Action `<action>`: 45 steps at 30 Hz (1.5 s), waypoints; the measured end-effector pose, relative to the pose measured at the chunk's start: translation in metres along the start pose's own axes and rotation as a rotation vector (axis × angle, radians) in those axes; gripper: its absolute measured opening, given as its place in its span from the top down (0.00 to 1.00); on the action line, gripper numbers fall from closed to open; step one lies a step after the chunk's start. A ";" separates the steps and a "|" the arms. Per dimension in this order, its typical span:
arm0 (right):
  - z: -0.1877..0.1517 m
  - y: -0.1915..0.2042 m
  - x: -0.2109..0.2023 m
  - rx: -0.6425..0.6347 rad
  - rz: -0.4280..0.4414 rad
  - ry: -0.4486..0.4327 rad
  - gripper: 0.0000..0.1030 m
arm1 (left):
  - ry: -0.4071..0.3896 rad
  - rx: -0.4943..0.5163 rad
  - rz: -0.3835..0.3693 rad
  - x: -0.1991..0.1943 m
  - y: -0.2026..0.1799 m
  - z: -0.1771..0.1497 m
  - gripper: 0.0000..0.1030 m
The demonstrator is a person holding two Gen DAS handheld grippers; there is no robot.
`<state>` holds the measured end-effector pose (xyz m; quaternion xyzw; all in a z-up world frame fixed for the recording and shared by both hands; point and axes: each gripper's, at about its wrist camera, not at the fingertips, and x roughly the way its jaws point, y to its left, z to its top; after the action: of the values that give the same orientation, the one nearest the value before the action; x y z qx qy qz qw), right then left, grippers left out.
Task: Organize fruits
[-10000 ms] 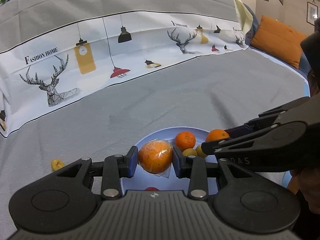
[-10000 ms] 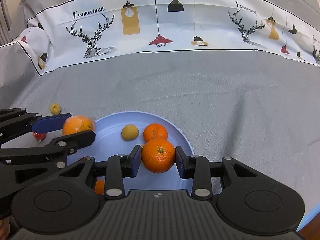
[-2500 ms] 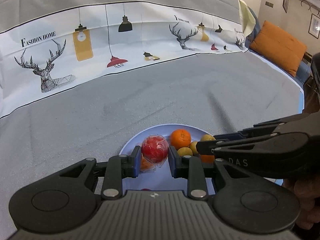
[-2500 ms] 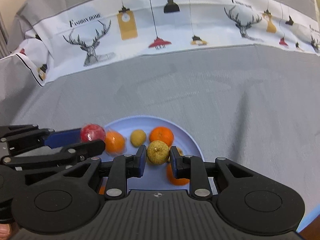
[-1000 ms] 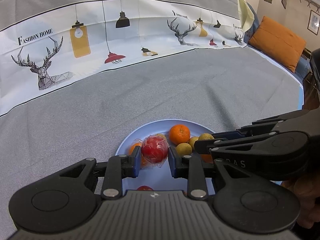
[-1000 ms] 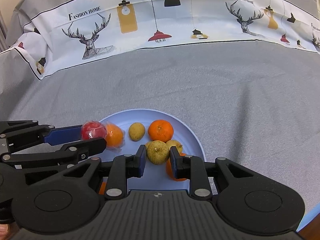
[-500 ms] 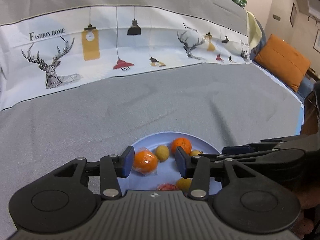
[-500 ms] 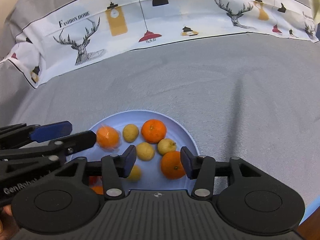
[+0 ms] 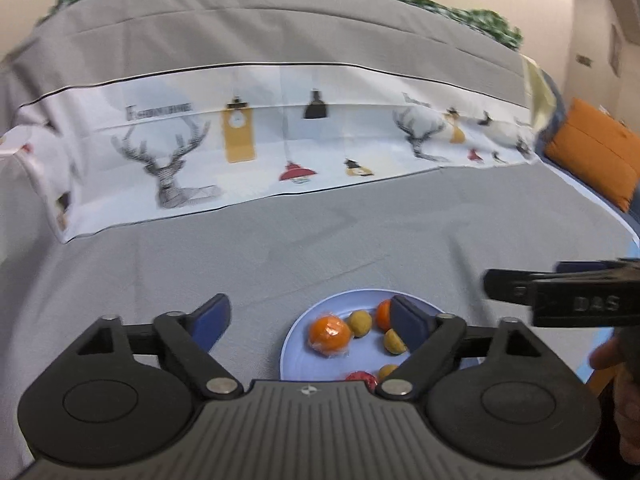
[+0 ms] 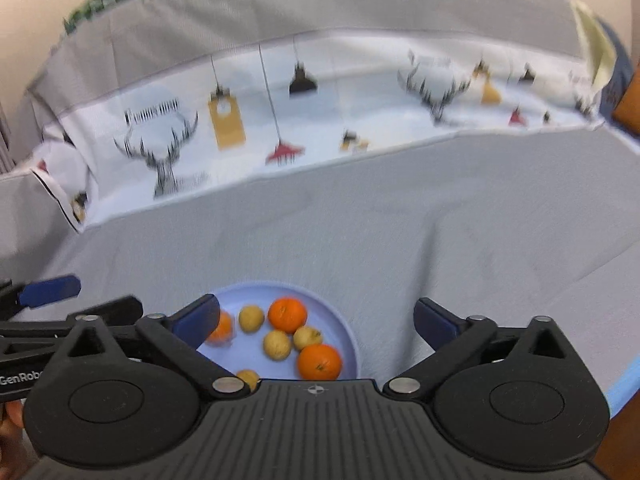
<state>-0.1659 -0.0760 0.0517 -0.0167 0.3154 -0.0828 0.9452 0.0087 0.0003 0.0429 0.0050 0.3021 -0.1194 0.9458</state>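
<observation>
Fruit lay on the round pale-blue plate (image 10: 349, 334); left gripper (image 9: 307, 318) and right gripper (image 10: 316, 320) had just spread wide, both empty.

Left gripper (image 9: 308, 316): matte black plastic, ribbed centre panel, two round side housings, silver screws on angular link arms, dark blue pads on the fingers (image 9: 210, 314). Right gripper (image 10: 316, 320): the same build. White lettering reads "DAS" on one side, "GenRob" on the other.
</observation>
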 end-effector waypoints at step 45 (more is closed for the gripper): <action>-0.030 0.008 0.016 -0.105 -0.055 0.183 0.01 | 0.296 -0.129 0.109 0.027 -0.002 -0.040 0.01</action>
<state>-0.1698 -0.0703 0.0175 -0.0672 0.4036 -0.0933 0.9077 0.0063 -0.0047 -0.0048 -0.0219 0.4444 -0.0462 0.8944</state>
